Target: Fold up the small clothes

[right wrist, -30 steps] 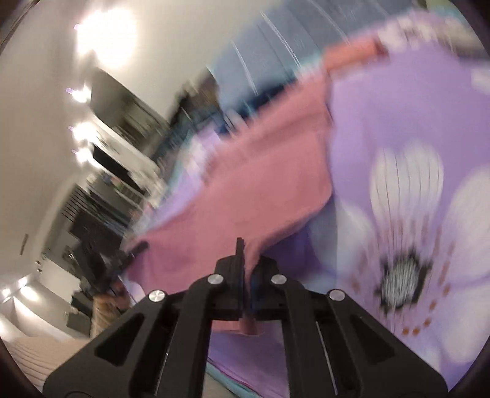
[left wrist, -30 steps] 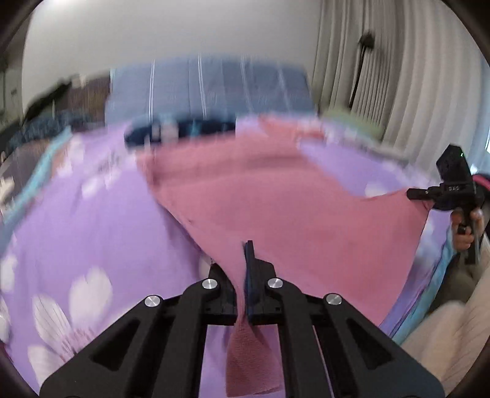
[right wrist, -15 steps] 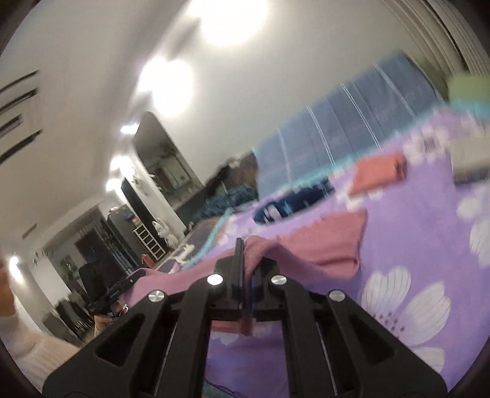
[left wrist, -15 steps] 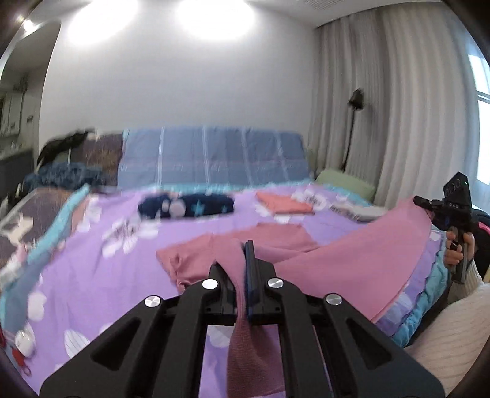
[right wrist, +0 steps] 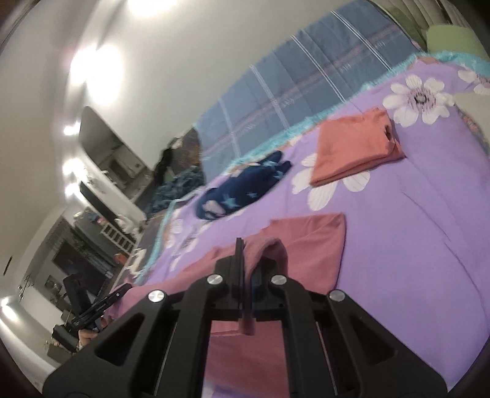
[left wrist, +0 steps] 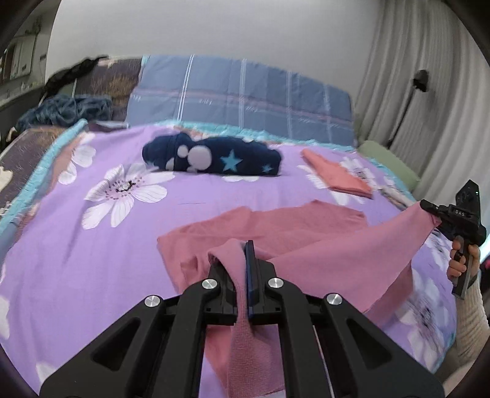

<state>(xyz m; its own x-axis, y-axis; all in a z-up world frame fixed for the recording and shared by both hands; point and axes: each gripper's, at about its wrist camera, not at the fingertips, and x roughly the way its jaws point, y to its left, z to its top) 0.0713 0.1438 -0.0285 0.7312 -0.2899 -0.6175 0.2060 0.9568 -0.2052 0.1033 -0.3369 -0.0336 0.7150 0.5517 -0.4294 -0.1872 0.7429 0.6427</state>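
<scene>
A bed (left wrist: 92, 232) under a purple flowered cover fills the room. A blue plaid headboard (left wrist: 239, 95) meets a plain white wall (left wrist: 214, 27). Pale curtains (left wrist: 428, 76) hang at right; ceiling lights (right wrist: 98, 70) glare.

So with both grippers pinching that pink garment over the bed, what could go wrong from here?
1. The left gripper and right gripper each pinch only an edge of the pink garment; it could slip free.
2. Its far part already lies bunched on the purple bedspread, so the fold may land crooked.
3. Dragging it further could disturb the folded orange cloth.
</scene>
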